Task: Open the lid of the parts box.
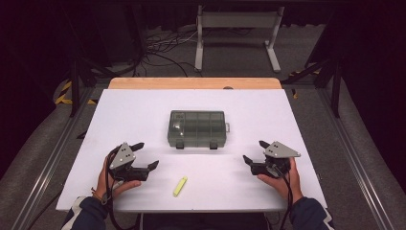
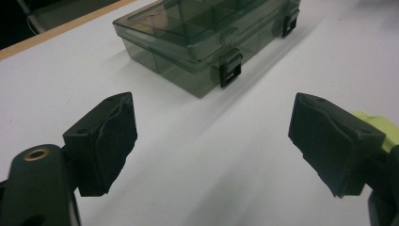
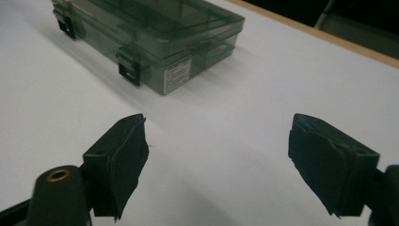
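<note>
White label (image 3: 177, 75) on box (image 3: 155, 33) side: print unreadable.

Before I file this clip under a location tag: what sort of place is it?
Probably a lab or recording setup, not a home: a white table inside a metal frame, loose cables on the floor, dark surroundings, and a closed compartment box set out alone.

Smoky translucent glossy plastic compartment box (image 1: 197, 129), matt black latches | white matt smooth table top (image 1: 143, 115), bare pale wood far edge | yellow-green smooth plastic bar (image 1: 180, 186) | black matt rough-edged gripper pads (image 2: 113, 136), brass-ringed hole beside.
</note>
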{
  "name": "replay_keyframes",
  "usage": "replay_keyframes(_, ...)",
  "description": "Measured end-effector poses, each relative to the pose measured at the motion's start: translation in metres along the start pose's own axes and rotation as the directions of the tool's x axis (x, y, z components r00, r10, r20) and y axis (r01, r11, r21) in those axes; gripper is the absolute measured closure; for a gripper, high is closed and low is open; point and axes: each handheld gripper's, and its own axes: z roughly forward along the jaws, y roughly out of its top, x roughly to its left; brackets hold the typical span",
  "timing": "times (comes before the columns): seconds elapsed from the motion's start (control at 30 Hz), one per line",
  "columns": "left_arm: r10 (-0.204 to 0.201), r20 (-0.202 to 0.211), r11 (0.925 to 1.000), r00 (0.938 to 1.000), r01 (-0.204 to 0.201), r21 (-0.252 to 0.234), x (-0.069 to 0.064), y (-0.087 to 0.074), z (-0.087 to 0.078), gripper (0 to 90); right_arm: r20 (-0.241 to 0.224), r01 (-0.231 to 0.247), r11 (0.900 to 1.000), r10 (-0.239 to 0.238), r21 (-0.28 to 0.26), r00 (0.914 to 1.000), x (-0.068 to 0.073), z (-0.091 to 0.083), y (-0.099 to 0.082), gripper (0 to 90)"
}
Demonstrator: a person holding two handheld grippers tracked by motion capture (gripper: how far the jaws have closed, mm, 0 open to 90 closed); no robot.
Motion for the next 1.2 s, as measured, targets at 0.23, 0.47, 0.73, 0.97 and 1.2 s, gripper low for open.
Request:
replay_keyframes(0.23, -0.01, 0.021, 0.9994, 0.9997, 0.01, 0.033, 0.012, 0.008, 0.02, 22.0, -0.066, -0.011, 0.9984, 0.015, 0.055, 0.9977, 0.004, 0.017, 0.004, 22.9)
replay_keyframes(0.47, -0.019, 0.055, 0.9973, 0.9983, 0.015, 0.072, 0.019, 0.02, 0.046, 26.1, -0.09, -0.01, 0.9974, 0.017, 0.071, 0.9958, 0.004, 0.037, 0.021, 30.6)
replay_keyframes(0.73, -0.046, 0.081, 0.9953, 0.9957, 0.039, 0.089, 0.027, 0.028, 0.071, 32.2, -0.15, 0.0, 0.9961, 0.013, 0.088, 0.9886, 0.008, 0.067, 0.04, 37.6)
replay_keyframes(0.97, -0.035, 0.091, 0.9926, 0.9953, 0.024, 0.119, 0.026, 0.03, 0.082, 37.5, -0.193, 0.024, 0.9941, -0.003, 0.106, 0.9812, 0.011, 0.079, 0.044, 51.7)
replay_keyframes(1.2, -0.034, 0.107, 0.9918, 0.9937, 0.021, 0.126, 0.026, 0.031, 0.086, 41.3, -0.19, 0.031, 0.9917, -0.007, 0.125, 0.9818, 0.013, 0.084, 0.044, 57.9)
